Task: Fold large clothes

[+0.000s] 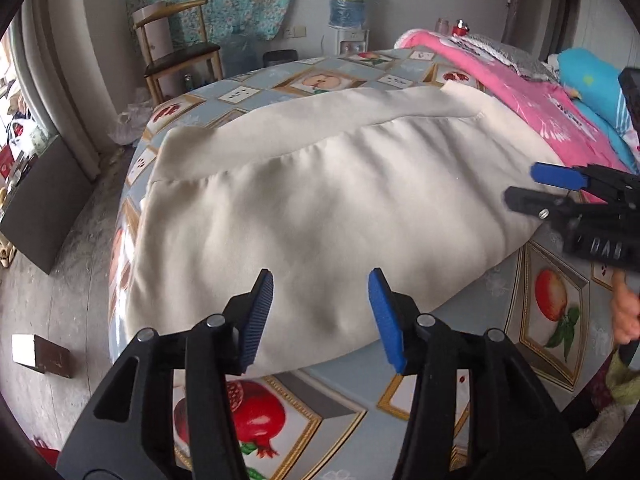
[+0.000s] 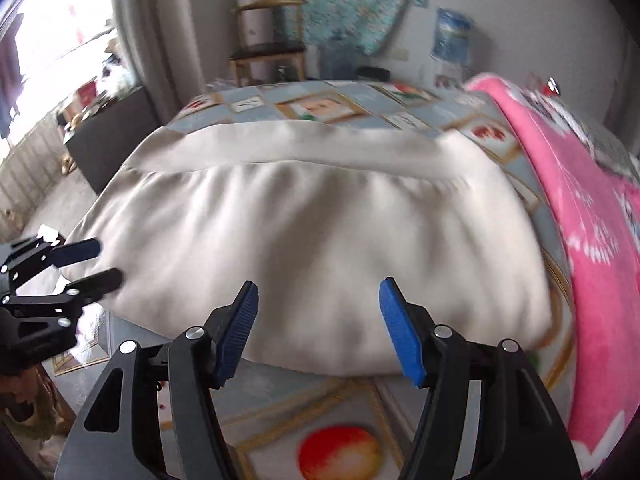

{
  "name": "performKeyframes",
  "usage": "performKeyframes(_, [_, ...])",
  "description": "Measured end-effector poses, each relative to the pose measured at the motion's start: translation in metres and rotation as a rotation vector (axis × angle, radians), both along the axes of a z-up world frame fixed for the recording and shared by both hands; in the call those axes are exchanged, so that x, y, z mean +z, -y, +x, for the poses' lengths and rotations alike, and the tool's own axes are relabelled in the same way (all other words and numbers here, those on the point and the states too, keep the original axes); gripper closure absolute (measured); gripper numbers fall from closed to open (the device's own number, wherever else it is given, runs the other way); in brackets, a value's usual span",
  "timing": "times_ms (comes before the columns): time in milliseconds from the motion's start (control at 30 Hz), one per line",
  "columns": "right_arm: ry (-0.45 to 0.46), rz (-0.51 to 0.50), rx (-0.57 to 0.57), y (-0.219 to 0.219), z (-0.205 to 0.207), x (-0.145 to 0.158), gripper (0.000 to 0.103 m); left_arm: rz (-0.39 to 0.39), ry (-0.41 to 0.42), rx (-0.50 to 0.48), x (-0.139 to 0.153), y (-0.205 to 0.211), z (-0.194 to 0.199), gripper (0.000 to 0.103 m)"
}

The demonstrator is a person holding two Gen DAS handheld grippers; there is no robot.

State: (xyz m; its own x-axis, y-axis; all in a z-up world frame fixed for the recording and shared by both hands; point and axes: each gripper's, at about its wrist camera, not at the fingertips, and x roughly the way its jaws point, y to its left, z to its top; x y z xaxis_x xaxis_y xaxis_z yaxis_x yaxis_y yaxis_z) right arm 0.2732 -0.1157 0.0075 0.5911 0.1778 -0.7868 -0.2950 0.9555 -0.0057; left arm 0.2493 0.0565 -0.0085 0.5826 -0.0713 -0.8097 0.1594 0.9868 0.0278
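A large cream garment (image 1: 320, 192) lies folded and flat on the bed's fruit-print sheet (image 1: 460, 380); a seam runs across its far part. My left gripper (image 1: 321, 274) hovers over the garment's near edge, jaws open, with nothing between the blue pads. My right gripper (image 1: 520, 183) reaches in over the garment's right edge, held by a hand (image 1: 626, 312). In the right wrist view the right gripper (image 2: 318, 283) stands open above the near edge of the garment (image 2: 320, 220), its pads bare. The left gripper (image 2: 108, 261) shows at the garment's left end, also open.
A pink blanket (image 1: 540, 108) and a blue pillow (image 1: 592, 84) lie along the bed's right side. Beyond the bed stand a wooden chair (image 1: 180, 52) and a water dispenser (image 1: 347, 4). The bed drops to the floor on the left, by a dark cabinet (image 1: 36, 208).
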Motion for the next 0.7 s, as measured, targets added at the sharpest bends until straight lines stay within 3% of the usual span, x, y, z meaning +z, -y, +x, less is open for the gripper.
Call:
performKeyframes(133, [-0.051,-0.072,0.007,-0.023,0.011,-0.038,0.039,0.069,-0.048,-0.008,-0.024,0.013,0.012,0.054])
performKeyframes(300, [-0.029,-0.015,-0.022,-0.003,0.005,-0.014,0.039,0.055,-0.031,-0.006,-0.013,0.01,0.007,0.055])
performKeyframes(400, [0.01,0.0,-0.111,0.027,0.005,0.002,0.035,0.064,-0.002,0.03,-0.001,0.001,0.005,0.055])
performKeyframes(467, [0.013,-0.001,-0.211,0.057,0.009,0.003,0.028,0.023,-0.007,0.086,0.0,-0.016,0.007,0.054])
performKeyframes(567, [-0.031,0.017,-0.289,0.086,0.011,-0.011,0.024,-0.036,-0.08,0.169,-0.016,-0.038,0.014,0.053])
performKeyframes(633, [-0.094,0.034,-0.289,0.097,0.018,-0.031,0.018,-0.074,-0.069,0.178,-0.02,-0.045,0.012,0.052])
performKeyframes(700, [-0.073,0.055,-0.285,0.101,0.017,-0.035,0.016,-0.062,-0.061,0.17,-0.021,-0.043,0.012,0.052])
